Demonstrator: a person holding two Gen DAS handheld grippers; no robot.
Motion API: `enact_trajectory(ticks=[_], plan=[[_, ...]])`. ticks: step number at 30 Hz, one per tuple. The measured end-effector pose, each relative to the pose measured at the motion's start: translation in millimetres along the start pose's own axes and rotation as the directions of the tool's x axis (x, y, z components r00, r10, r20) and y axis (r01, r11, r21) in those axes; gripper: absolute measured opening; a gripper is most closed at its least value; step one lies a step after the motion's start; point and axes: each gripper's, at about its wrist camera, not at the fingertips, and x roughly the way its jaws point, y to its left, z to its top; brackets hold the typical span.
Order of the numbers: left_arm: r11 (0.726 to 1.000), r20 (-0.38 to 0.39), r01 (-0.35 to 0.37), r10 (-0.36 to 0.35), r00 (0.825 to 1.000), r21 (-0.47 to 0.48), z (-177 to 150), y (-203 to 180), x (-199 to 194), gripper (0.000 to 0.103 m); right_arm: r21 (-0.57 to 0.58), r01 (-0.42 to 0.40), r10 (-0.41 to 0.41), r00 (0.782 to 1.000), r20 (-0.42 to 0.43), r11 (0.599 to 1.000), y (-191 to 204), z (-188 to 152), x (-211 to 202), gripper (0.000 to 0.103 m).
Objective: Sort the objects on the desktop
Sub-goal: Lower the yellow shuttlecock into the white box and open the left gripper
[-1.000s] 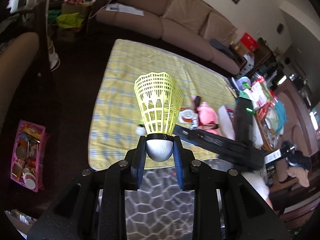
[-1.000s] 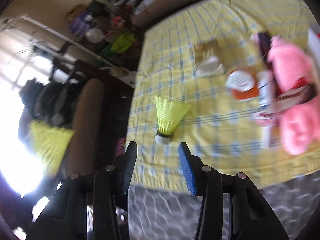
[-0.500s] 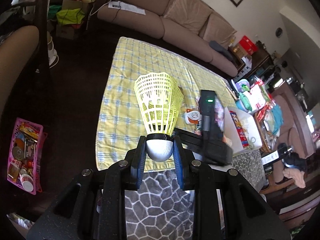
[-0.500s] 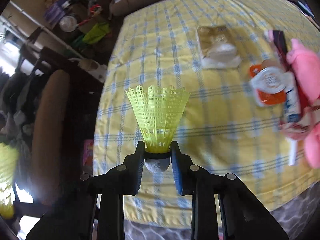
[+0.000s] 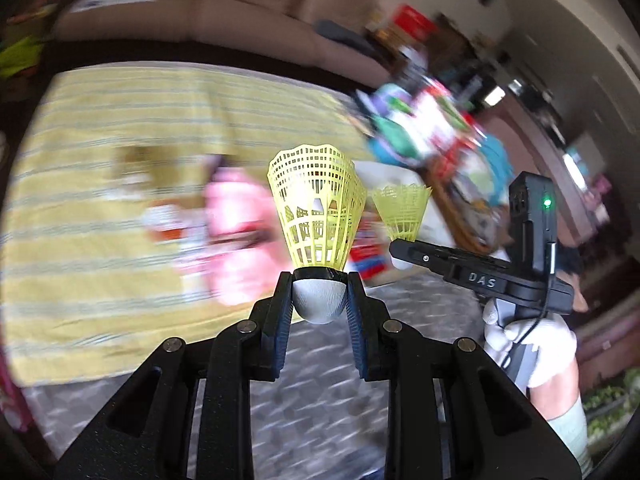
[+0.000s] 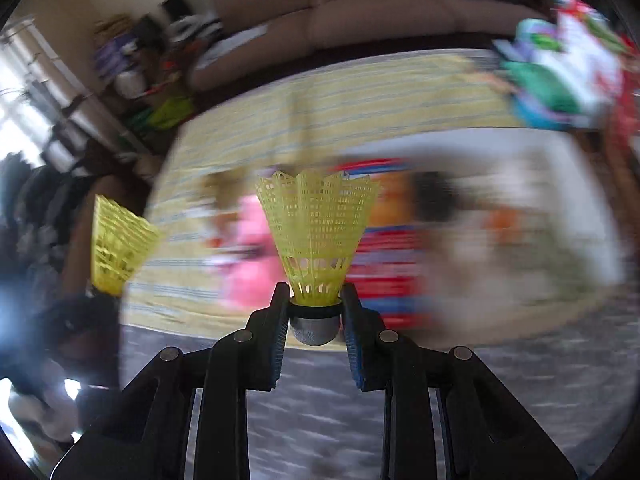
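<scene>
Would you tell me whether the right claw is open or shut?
Shut: right claw pinches a yellow shuttlecock by its cork base.

Plastic mesh, woven cloth
Your shuttlecock skirts are glossy yellow plastic lattice; the tablecloth looks soft woven cotton.

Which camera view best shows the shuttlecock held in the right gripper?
The right wrist view: the shuttlecock fills the centre, sharp, its cork clamped between the right gripper pads. The left wrist view shows it small and side-on, cork mostly hidden.
</scene>
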Motion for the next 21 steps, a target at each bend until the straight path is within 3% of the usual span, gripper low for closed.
enact_trajectory(ticks=[4,8,11,15,18,21], plan=[[0.997,-0.066,0.039,-0.035,0.997,0.060,20,-71,73,0.024,0.065,0.094,-0.093,0.996,-0.010,0.994,-93,12,-18,0.025],[0.993,-0.140,0.035,-0.019,0.990,0.114,28,-125,145,0.024,0.051,0.141,-0.139,0.990,-0.038,0.989,-149,37,-9,0.025],[0.993,-0.188,0.034,-0.012,0.982,0.114,29,-145,185,0.024,0.000,0.158,-0.158,0.983,-0.097,0.987,-166,56,16,0.025],[0.992,-0.224,0.010,0.019,0.975,0.127,31,-160,225,0.024,-0.125,0.257,-0.274,0.949,-0.153,0.958,-174,76,55,0.025],[0.989,-0.254,-0.015,0.051,0.966,0.144,27,-163,245,0.024,-0.183,0.279,-0.310,0.936,-0.169,0.943,-180,82,72,0.027],[0.989,-0.282,-0.017,0.058,0.958,0.148,23,-166,263,0.024,-0.190,0.276,-0.310,0.934,-0.176,0.942,-188,84,71,0.046]])
